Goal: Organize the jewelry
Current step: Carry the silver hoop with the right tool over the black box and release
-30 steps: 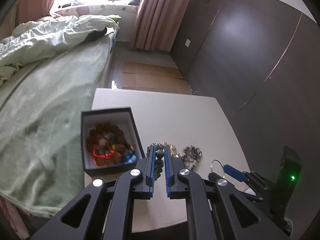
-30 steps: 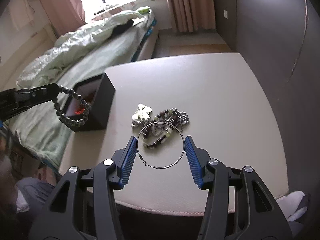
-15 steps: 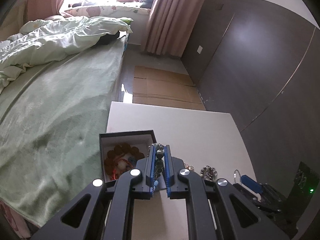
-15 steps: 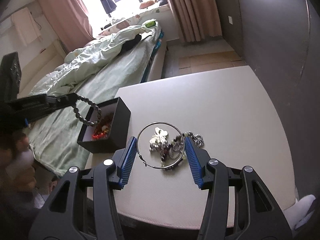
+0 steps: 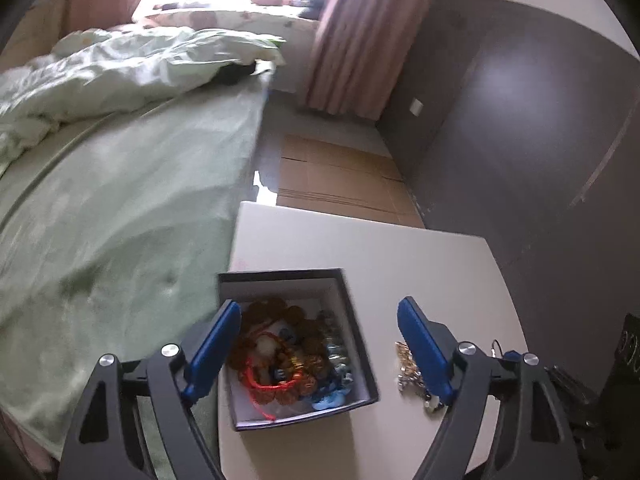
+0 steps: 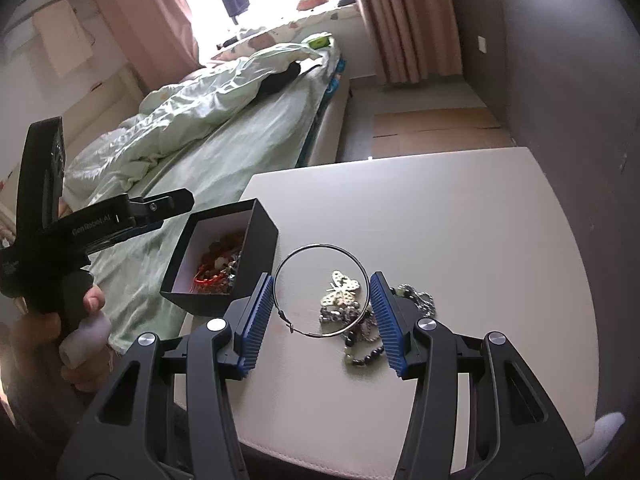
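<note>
A black jewelry box [image 5: 352, 304] with a white lining stands at the left edge of the white table [image 5: 400, 248]; it holds brown, red and blue bead bracelets [image 5: 288, 356]. My left gripper [image 5: 320, 344] is open and empty above the box. In the right wrist view my right gripper [image 6: 322, 314] grips a large thin metal hoop [image 6: 320, 290] between its pads, above the table. Under it lies a pile of loose jewelry [image 6: 360, 312] with a silver butterfly piece [image 6: 342, 290]. The box [image 6: 256, 256] and left gripper [image 6: 136, 212] show there too.
A bed with a green blanket [image 5: 120, 208] runs along the table's left side. A dark wall [image 5: 540, 140] stands to the right. Cardboard [image 5: 332, 176] lies on the floor beyond the table. The loose jewelry pile [image 5: 412, 368] lies right of the box.
My left gripper moved over the box and opened; the dark bead bracelet it held is gone from its fingers. My right gripper rose a little, still holding the hoop.
</note>
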Demonstrator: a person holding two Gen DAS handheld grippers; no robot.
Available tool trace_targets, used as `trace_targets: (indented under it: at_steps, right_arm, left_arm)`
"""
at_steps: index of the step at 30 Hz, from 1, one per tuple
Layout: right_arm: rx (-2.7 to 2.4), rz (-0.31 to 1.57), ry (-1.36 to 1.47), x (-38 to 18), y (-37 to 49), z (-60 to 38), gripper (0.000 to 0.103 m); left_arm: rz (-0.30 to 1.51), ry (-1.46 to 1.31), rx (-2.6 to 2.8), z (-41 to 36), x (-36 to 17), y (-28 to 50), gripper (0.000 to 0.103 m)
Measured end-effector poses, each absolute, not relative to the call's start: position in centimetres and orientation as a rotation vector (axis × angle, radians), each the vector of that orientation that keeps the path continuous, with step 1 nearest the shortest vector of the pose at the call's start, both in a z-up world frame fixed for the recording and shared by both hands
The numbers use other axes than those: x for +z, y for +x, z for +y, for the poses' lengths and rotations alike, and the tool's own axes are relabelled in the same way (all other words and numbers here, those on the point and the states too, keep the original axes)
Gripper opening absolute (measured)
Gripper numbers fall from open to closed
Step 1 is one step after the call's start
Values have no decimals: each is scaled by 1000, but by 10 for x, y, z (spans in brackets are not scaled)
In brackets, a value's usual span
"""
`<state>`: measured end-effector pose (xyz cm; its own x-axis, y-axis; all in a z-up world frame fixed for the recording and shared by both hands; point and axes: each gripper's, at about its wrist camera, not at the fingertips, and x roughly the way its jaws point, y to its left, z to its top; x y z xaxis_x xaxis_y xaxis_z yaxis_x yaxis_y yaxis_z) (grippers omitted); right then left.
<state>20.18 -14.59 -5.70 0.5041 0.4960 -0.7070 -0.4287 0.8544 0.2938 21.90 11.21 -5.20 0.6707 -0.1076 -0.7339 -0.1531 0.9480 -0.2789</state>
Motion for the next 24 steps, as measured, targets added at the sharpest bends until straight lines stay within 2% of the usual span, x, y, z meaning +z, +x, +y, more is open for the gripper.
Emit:
trace_targets:
  at_steps: [13, 24]
  right_arm:
    - [710, 844, 51, -34, 217, -100, 50]
    - [811, 880, -32, -40, 232, -40, 50]
  left_arm:
    - [806, -406, 107, 140, -52, 185, 78]
    - [769, -505, 134, 164, -50, 168, 79]
